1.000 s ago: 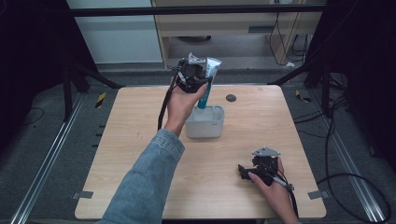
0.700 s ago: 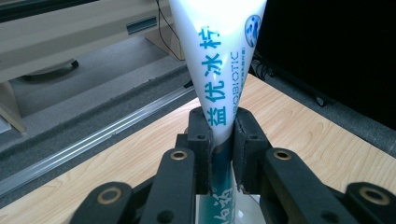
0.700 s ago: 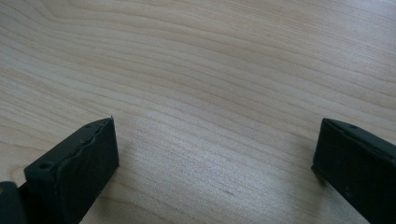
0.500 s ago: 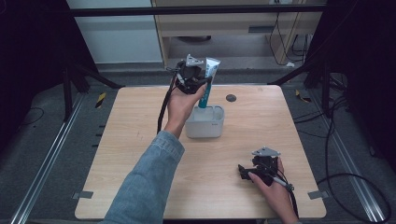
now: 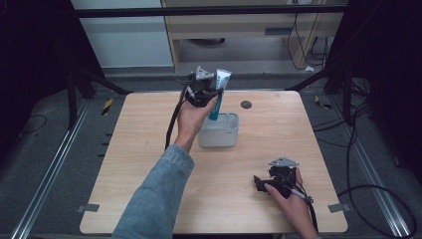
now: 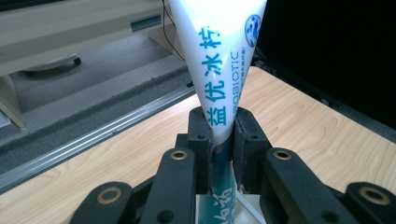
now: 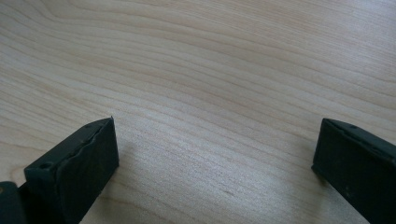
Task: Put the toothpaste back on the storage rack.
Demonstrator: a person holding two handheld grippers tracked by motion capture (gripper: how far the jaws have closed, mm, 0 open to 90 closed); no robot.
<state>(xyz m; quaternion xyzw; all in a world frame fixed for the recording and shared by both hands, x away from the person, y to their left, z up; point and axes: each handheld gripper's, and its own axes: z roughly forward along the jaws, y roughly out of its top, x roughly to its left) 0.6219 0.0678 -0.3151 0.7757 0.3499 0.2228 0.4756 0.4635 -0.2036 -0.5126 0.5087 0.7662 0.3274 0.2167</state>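
- Above the white cup (image 5: pixel 219 133), the left claw (image 6: pixel 222 140) pinches a tube (image 6: pixel 219 70) tight, near its lower half. The tube stands up, with its bottom end down inside the cup.
- The tube is soft. It could slip down or bend, or knock the cup over if it bumps the rim.
- Well away from the cup, the right claw (image 7: pixel 215 154) is wide open. It holds nothing and sits low over the counter (image 5: pixel 268 144).

The high view looks forward and down over the whole desk (image 5: pixel 149 164); both gripper views sit close above that desk's wood.
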